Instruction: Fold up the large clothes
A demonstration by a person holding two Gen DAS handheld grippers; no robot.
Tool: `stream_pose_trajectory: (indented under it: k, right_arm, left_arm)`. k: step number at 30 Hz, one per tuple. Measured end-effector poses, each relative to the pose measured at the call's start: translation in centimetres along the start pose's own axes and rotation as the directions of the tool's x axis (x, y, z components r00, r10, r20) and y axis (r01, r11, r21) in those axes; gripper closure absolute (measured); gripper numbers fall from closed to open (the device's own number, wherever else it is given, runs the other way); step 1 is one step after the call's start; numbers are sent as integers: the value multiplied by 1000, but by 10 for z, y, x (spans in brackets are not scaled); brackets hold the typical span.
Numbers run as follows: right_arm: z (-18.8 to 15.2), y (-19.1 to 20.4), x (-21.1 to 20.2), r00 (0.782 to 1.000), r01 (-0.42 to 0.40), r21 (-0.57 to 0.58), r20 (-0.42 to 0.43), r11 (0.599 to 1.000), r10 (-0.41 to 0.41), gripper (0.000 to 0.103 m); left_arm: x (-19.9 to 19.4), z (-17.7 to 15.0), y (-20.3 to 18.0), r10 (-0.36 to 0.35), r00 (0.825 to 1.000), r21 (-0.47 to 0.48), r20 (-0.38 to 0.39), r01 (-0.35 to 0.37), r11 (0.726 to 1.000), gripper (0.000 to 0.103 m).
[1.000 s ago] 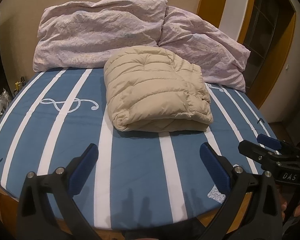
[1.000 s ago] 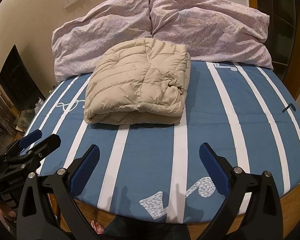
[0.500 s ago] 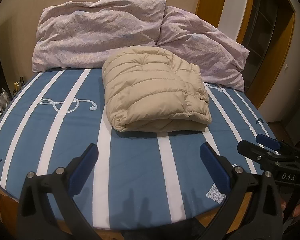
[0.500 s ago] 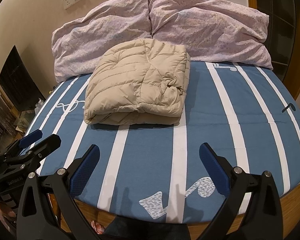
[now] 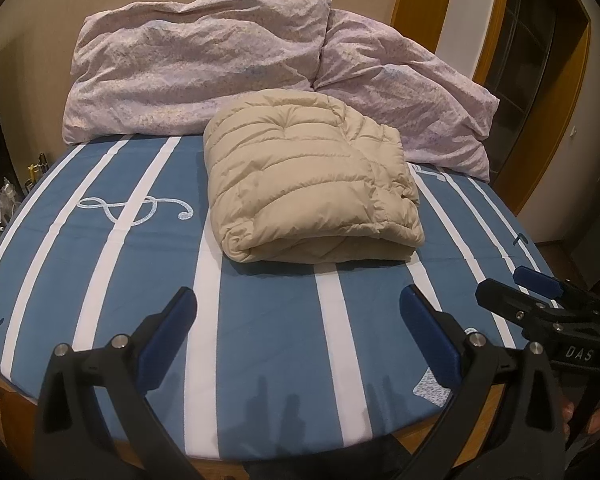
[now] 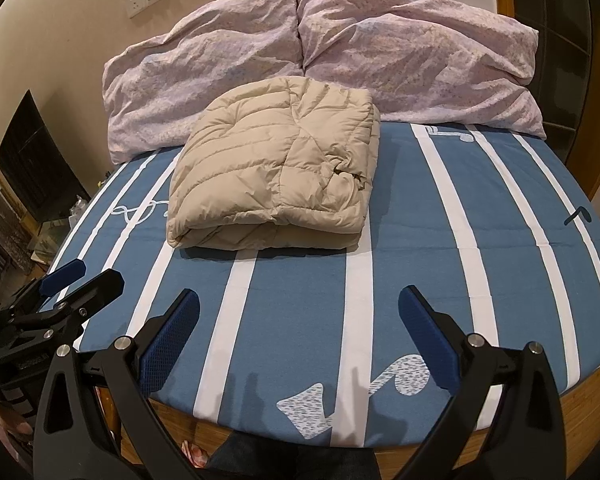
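With the beige puffer jacket (image 5: 312, 176) lying folded mid-bed just before the pillows (image 5: 204, 68), the left gripper (image 5: 298, 322) and right gripper (image 6: 300, 322) are hovering spread and empty near the foot, best keeping clear of the bundle.

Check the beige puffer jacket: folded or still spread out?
Folded. The beige puffer jacket lies as a compact layered bundle on the bed, no sleeves splayed.
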State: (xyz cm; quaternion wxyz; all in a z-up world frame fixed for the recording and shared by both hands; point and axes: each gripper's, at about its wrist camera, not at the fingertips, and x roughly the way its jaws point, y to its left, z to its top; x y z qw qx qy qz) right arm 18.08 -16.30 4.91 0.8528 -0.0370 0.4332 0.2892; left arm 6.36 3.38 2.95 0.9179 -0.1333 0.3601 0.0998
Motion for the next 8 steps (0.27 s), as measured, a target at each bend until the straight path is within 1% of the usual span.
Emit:
stream_pose_trajectory:
  k: [8]
  right_arm:
    - [0, -2, 1, 1000, -1, 0, -1, 1000, 1, 2]
  left_arm:
    - [6, -3, 1, -4, 1000, 2, -8, 4, 1000, 2]
